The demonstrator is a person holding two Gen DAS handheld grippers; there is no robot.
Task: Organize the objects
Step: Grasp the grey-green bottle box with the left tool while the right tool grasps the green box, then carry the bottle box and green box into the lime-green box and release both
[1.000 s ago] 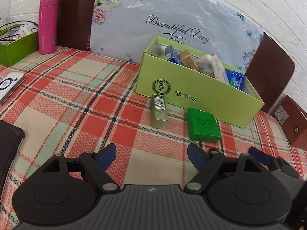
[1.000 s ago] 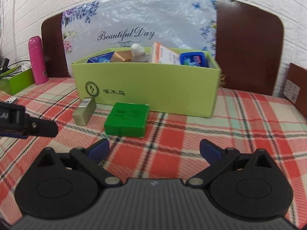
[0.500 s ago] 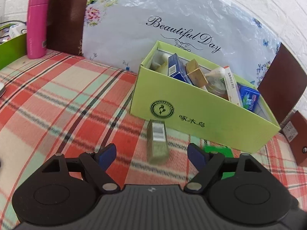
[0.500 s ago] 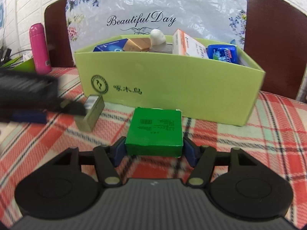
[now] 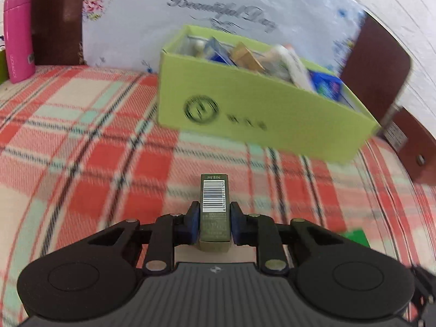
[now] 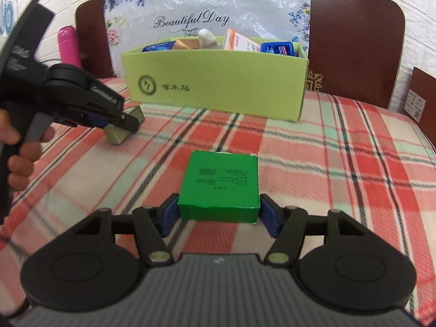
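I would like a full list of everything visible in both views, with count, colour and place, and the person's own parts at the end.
olive box: 1, olive with a barcode, between the left gripper's pads
green box: 1, green, between the right gripper's pads
bin: 1, lime green, on the cloth behind both boxes, holding several small packages
cloth: 1, red and cream plaid, under everything
bottle: 1, pink, far left
bag: 1, white floral plastic, behind the bin
left gripper: 1, black with blue pads, jaws closing on the olive box
right gripper: 1, black with blue pads, shut on the green box
hand: 1, on the left gripper's handle
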